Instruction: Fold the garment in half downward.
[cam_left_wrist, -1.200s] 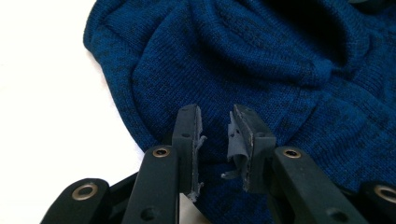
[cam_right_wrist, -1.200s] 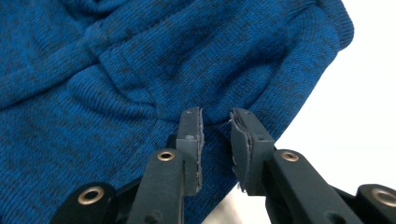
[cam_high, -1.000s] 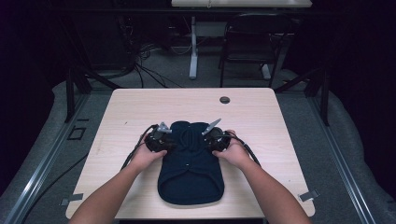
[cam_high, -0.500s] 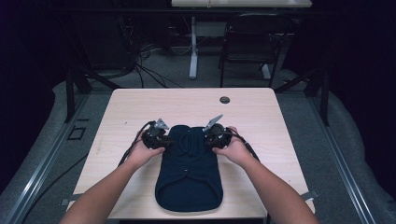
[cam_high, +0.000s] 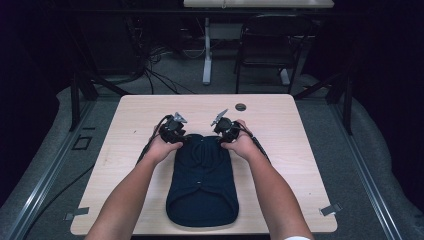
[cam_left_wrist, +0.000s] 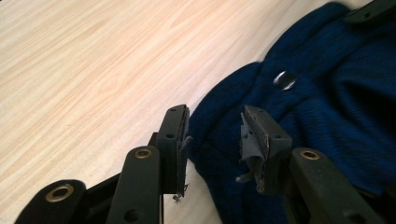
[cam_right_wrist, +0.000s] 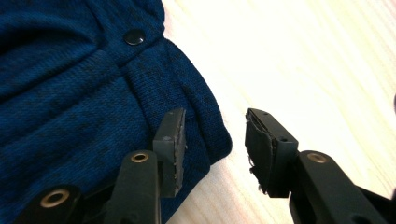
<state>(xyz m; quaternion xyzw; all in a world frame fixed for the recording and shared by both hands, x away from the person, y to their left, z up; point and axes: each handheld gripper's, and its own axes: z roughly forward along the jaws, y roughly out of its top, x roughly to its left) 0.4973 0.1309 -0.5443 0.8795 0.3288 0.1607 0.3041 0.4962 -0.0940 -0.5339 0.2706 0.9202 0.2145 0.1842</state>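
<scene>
Two open tongs (cam_high: 181, 131) (cam_high: 221, 131), sweater's (cam_high: 202, 185) far corners

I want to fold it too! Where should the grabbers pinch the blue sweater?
Probably the two far corners of the blue sweater, coming from its outer sides. There the folded knit edge bulges up off the table, so the open left gripper and right gripper can straddle it.

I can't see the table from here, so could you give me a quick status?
Both grippers, left gripper and right gripper, just opened, nothing gripped. Folded navy sweater lying flat. Nothing in the way.
</scene>
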